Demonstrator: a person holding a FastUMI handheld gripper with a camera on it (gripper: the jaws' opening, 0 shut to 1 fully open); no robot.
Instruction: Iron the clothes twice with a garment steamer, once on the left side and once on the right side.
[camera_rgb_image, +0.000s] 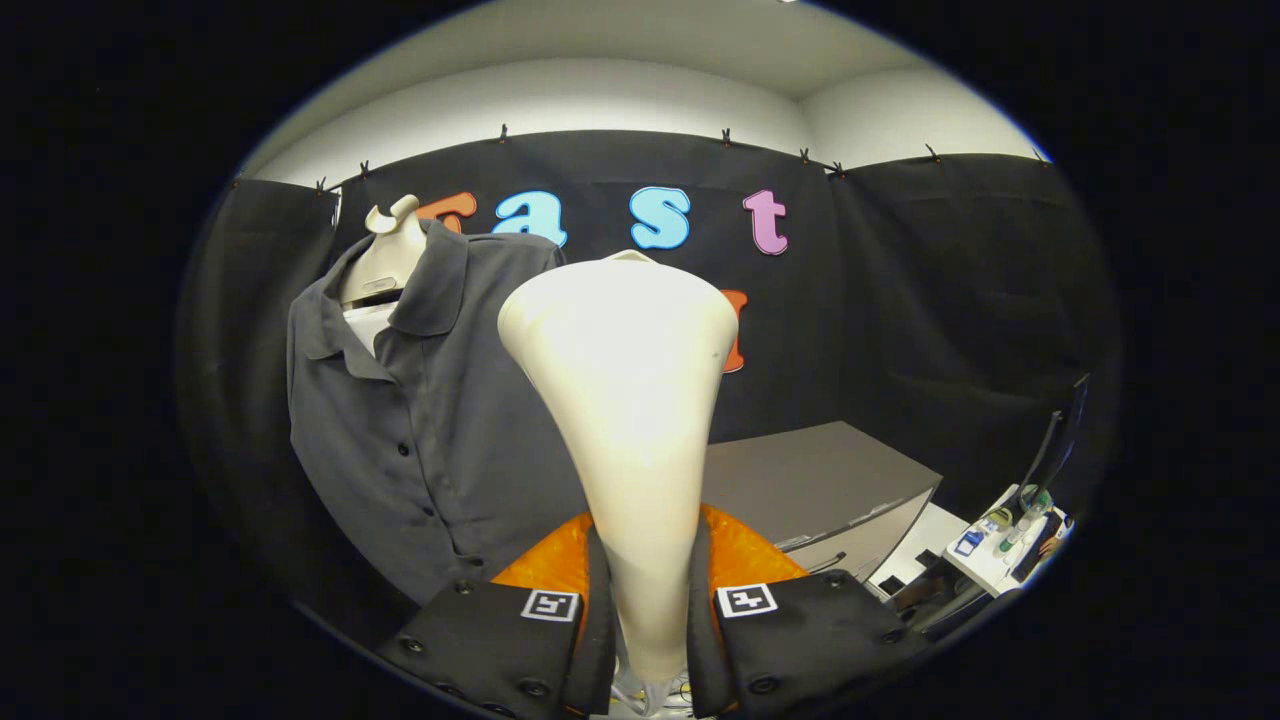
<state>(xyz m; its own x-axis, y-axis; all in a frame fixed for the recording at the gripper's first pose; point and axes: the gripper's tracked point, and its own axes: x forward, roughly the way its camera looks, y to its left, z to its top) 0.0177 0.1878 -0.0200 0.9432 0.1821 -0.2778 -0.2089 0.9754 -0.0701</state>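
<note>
My gripper (648, 600) is shut on the narrow handle of a cream garment steamer (630, 400), which rises upright between the fingers and widens to a broad head at the top. A dark grey button-up shirt (420, 420) hangs on a pale mannequin torso (385, 255) to the left of the steamer and a little beyond it. The steamer head stands beside the shirt's right edge, and I cannot tell whether it touches the cloth. The steamer hides part of the shirt's right side.
A grey cabinet (810, 480) with a drawer handle stands to the right behind the steamer. Further right is a white surface (1000, 560) with small bottles and cables. An orange part (745, 555) of the gripper shows behind the fingers.
</note>
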